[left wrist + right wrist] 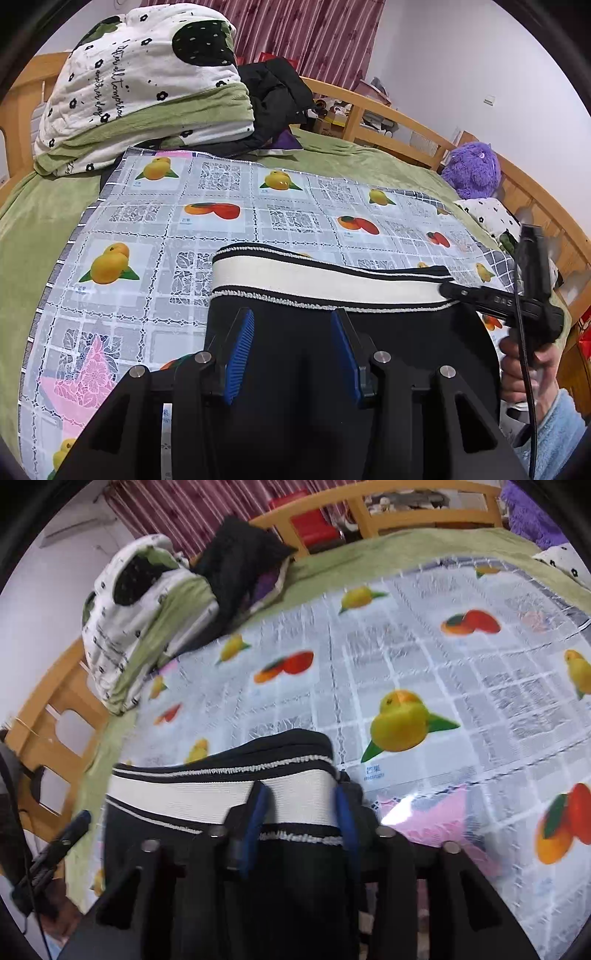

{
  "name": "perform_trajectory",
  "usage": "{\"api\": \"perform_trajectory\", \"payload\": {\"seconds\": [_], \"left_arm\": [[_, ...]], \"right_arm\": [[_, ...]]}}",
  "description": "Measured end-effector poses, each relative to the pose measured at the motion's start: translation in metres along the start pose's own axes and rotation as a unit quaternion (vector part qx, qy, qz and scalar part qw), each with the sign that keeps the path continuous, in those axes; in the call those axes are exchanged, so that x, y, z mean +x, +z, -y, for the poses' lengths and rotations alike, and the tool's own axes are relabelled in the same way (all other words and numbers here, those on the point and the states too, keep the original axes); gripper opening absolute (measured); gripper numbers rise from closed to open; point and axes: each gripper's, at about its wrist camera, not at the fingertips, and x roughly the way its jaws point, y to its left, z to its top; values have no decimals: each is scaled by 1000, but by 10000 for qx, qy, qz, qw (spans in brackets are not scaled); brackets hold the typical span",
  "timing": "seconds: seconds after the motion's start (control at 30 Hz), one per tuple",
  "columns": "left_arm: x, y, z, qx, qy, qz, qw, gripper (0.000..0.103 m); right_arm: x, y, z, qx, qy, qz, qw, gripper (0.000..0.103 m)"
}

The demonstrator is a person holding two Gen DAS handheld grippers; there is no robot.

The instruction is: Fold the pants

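Note:
Black pants (406,350) with a white, black-edged waistband (314,280) lie flat on a fruit-print cloth (221,206). My left gripper (292,315) hovers over the black fabric just below the waistband, blue pads apart and pressing on nothing. My right gripper (299,788) stands open, with the right end of the waistband (207,794) lying between its fingers, which do not pinch it. In the left wrist view the right gripper (480,295) rests at the waistband's right end, held by a hand (524,369) in a light blue sleeve. The lower part of the pants is hidden behind the gripper bodies.
A folded white-and-green quilt (140,96) and a black jacket (277,96) are stacked at the head of the bed. A purple plush toy (472,170) sits by the wooden bed rail (388,110). A green blanket (37,229) surrounds the printed cloth.

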Motion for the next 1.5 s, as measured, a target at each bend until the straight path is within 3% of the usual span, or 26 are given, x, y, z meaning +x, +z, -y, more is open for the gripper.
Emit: {"api": "perform_trajectory", "payload": {"seconds": [0.07, 0.1, 0.13, 0.23, 0.3, 0.37, 0.43, 0.5, 0.6, 0.73, 0.77, 0.83, 0.87, 1.0, 1.27, 1.4, 1.5], "left_arm": [[0, 0, 0, 24, 24, 16, 10000, 41], [-1, 0, 1, 28, 19, 22, 10000, 41], [-2, 0, 1, 21, 18, 33, 10000, 41], [-6, 1, 1, -6, -2, 112, 9999, 41], [-9, 3, 1, 2, 25, 181, 9998, 41], [-7, 3, 2, -2, 82, 145, 9999, 41], [-2, 4, 2, -29, 125, 111, 9999, 41], [3, 8, 5, 27, 168, 58, 9998, 41], [4, 18, 14, 234, 180, 132, 9995, 41], [18, 35, 23, 485, 153, 222, 9985, 41], [31, 35, 23, 523, 245, 107, 9983, 41], [59, 28, 18, 599, 605, -258, 9960, 41], [70, 21, 14, 639, 724, -375, 9946, 41], [77, 13, 11, 815, 789, -379, 9928, 41], [77, 11, 4, 466, 605, -518, 9957, 41], [49, -7, 13, 577, 546, -642, 9948, 41], [31, -27, 12, 464, 477, -926, 9935, 41]], "right_arm": [[0, 3, 5, 176, 171, -51, 9997, 38], [-3, 4, 6, 234, 263, 25, 9994, 22], [-9, 6, 5, 236, 463, 118, 9986, 17], [-40, 5, -15, -110, 484, 564, 9972, 16], [-43, 0, -19, -396, 199, 615, 9971, 16], [-22, 0, -3, -207, -101, 249, 9994, 16], [-11, 1, 9, 47, -106, 133, 9998, 29], [-15, 6, 3, -114, -404, 192, 9989, 39], [-47, 5, -18, -553, -605, 723, 9940, 38], [-60, -2, -47, -1066, -291, 1194, 9867, 38], [-48, -3, -52, -1206, -261, 1070, 9866, 38], [-8, -6, -56, -1475, -686, 555, 9851, 36], [6, -9, -53, -1536, -945, 495, 9824, 36], [13, 6, -30, -1082, -564, 462, 9914, 28], [17, 5, -31, -1132, -557, 465, 9909, 28], [-9, -6, -37, -1310, -623, 415, 9886, 30], [-37, -33, -33, -1404, -517, 365, 9881, 35]]}}
